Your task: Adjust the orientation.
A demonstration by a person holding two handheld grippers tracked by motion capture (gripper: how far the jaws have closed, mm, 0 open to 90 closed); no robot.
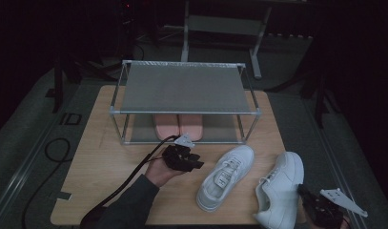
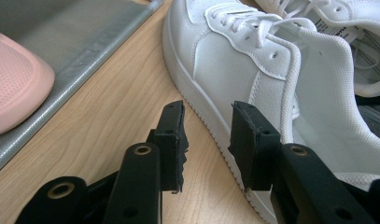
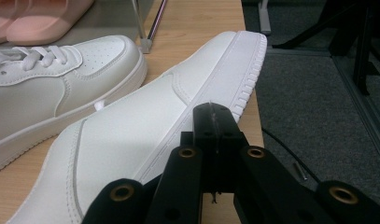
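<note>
A dim room surrounds the wooden worktop (image 1: pixel 106 157). Pink slippers (image 1: pixel 178 125) already sit on the shoe rack's (image 1: pixel 182 88) lower shelf; 2 clean white sneakers (image 1: pixel 227 176) (image 1: pixel 280 188) remain on the worktop. The left gripper (image 2: pixel 207 133) gapes empty beside one; the right gripper (image 3: pixel 214 122) is closed, empty.

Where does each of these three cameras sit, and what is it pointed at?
High view: above the table, looking down at rack, sneakers, a forearm.
Left gripper view: on the left hand-held gripper, open, facing the near sneaker.
Right gripper view: on the right hand-held gripper, shut, beside the far sneaker.
Shared: both sneakers, pink slippers.
</note>
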